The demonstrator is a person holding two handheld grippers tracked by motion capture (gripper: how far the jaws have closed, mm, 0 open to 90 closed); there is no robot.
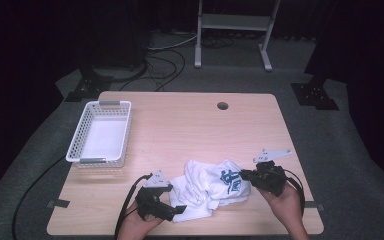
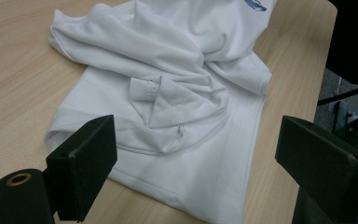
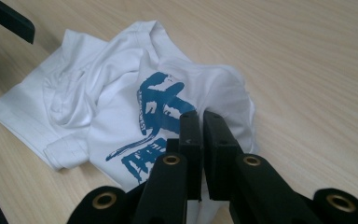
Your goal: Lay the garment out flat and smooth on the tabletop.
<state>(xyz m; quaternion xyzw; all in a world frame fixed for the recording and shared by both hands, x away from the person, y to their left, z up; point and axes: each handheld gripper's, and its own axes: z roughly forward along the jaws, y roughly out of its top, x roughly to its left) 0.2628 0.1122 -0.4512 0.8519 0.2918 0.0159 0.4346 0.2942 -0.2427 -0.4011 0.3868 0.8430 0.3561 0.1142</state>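
Black jaws of your right gripper [image 3: 200,126] are sitting nearly closed right in front of its camera, and they are pinching a fold of the white T-shirt [image 1: 211,188] just past the blue print [image 3: 156,119]; the gap between them is a thin slit, so I'm reading that as a grip on cloth, not an empty close. Going big to small: the table [image 1: 190,125] is carrying the shirt crumpled near its front edge, between your two hands, well apart from the white basket [image 1: 100,134] at the far left. The shirt is lying bunched, hem toward your left side, one sleeve [image 2: 151,91] folded on top of the body. Your left gripper [image 1: 172,210] is standing wide open, jaws straddling the hem corner [image 2: 214,205] but not yet touching it. My read: you are setting up to spread the shirt flat. Lower the left jaws onto the double-stitched hem, bite a single layer only, then pull both hands apart slowly. Keep the cloth low to the wood so the tucked sleeve is sliding out instead of dragging under. Watch the front edge; the hem is lying close to it.
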